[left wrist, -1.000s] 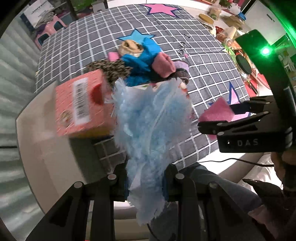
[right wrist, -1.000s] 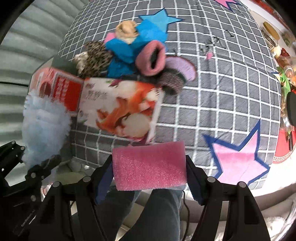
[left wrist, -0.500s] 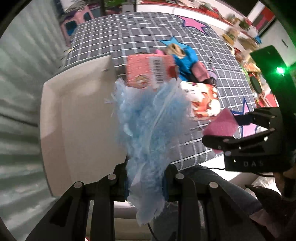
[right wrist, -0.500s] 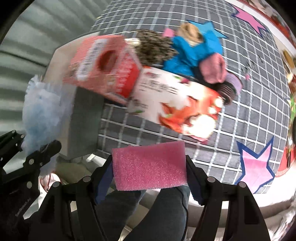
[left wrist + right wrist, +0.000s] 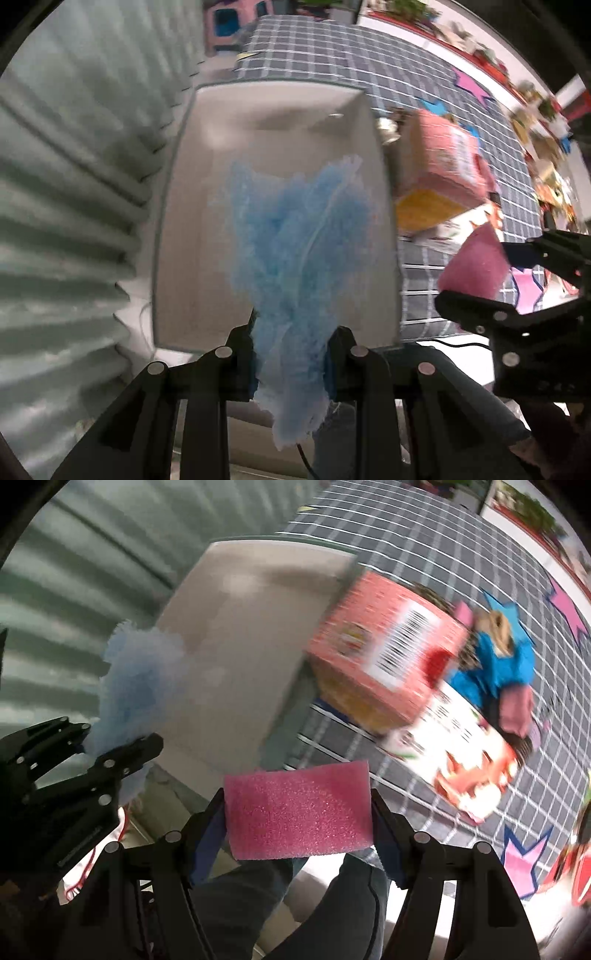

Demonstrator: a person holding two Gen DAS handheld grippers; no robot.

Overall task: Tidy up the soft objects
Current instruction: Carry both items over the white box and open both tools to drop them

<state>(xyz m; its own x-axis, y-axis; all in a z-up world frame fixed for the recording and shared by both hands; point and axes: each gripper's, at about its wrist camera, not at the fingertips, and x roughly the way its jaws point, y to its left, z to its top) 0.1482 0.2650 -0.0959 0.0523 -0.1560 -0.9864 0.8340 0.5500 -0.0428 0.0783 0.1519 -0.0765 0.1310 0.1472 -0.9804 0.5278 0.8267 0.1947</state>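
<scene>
Grey checked cloth with star shapes (image 5: 436, 554) covers the table. White and rectangular, an open bin (image 5: 184, 206) sits at its edge. Just beside the bin lies a pink-red carton (image 5: 384, 657) with a barcode, partly on a white printed box (image 5: 476, 771); a heap of blue and pink soft items (image 5: 498, 672) lies behind them. The left gripper (image 5: 291, 363) pinches a fluffy blue cloth (image 5: 295, 243) above the bin. The right gripper (image 5: 299, 830) clamps a pink foam block (image 5: 299, 812) near the table edge.
</scene>
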